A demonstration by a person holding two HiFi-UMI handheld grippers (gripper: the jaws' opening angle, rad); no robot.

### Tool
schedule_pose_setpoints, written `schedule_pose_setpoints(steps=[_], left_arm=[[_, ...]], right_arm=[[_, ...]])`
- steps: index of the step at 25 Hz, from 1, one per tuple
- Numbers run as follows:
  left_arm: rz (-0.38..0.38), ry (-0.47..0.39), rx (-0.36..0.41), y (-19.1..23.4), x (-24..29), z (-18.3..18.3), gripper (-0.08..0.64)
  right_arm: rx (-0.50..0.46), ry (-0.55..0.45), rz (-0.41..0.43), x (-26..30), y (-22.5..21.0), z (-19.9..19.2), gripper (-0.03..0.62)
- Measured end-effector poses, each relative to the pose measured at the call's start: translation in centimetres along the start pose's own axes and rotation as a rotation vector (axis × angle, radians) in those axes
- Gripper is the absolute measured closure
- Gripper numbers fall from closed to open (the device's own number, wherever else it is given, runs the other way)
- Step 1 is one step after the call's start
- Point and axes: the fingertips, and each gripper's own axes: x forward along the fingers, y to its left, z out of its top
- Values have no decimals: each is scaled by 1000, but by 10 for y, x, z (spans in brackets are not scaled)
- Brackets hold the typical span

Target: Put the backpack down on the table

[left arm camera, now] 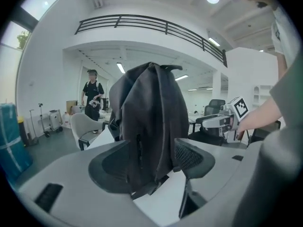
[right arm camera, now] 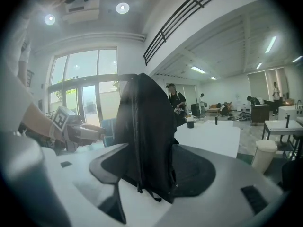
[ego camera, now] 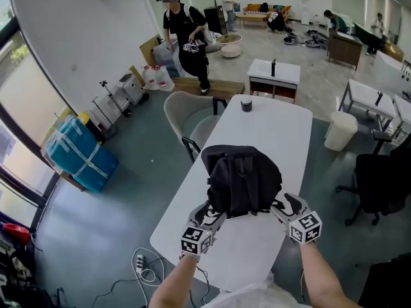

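Two bare forearms (ego camera: 174,286) rise from the bottom edge of the head view, each ending in a tool with a square-marker cube. One, the left tool (ego camera: 212,215), sits at the lower left corner of the black backpack (ego camera: 243,178). Its partner, the right tool (ego camera: 284,205), sits at the pack's lower right corner. Both point up the frame toward the pack.

The backpack stands on the white table (ego camera: 270,130), just below the middle of the frame. Its strap side faces the camera and its rounded top lies farther up the picture.

Seen in the left gripper view, that tool's jaws are spread wide. The pack's dark fabric and a loose strap end rise in the gap between them, and the cloth does not look pinched. The right gripper view shows the same: wide jaws with the pack upright in the gap between them.

Higher on the table, near its far end, stands a small dark jar (ego camera: 246,103), well apart from the pack. A pale chair (ego camera: 186,117) is tucked against the table's left edge. A blue wrapped bundle (ego camera: 80,154) lies by the windows at the left of the frame. A power strip (ego camera: 140,260) with its cable lies on the floor at the lower left. At the right are a white bin (ego camera: 339,130) and a black office chair (ego camera: 379,181). A person in black (ego camera: 186,40) stands at the top of the frame.
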Motion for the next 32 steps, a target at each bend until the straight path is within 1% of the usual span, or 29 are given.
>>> schedule_pose_setpoints(steps=[2, 7, 11, 13, 15, 18, 19, 20, 21, 23, 27, 32], left_arm=[[-18, -17, 17, -12, -13, 9, 259], [-48, -91, 13, -36, -41, 33, 297], [-75, -142, 11, -57, -62, 47, 331], [-91, -155, 19, -69, -71, 51, 340], [-109, -159, 43, -82, -78, 52, 354], [-131, -169, 79, -97, -87, 54, 400], [-138, -172, 89, -102, -91, 54, 412], [-143, -175, 98, -105, -94, 54, 429], [-147, -180, 101, -108, -97, 55, 445], [-152, -197, 91, -111, -102, 59, 468], [-164, -200, 59, -114, -104, 58, 490], [-175, -191, 60, -115, -107, 55, 492]], right_arm=[[-8, -12, 12, -11, 9, 5, 303], [-17, -59, 60, -33, 36, 20, 328], [-53, -96, 120, -47, 66, 32, 371], [-79, -96, 150, -55, 84, 36, 398], [-113, -92, 184, -62, 99, 38, 427], [-174, -82, 219, -71, 117, 43, 473], [-187, -84, 223, -74, 121, 45, 488], [-190, -90, 222, -78, 124, 47, 521], [-184, -99, 221, -81, 126, 50, 540], [-161, -116, 221, -86, 130, 56, 560], [-167, -104, 206, -92, 136, 58, 574], [-183, -65, 168, -95, 139, 51, 575]])
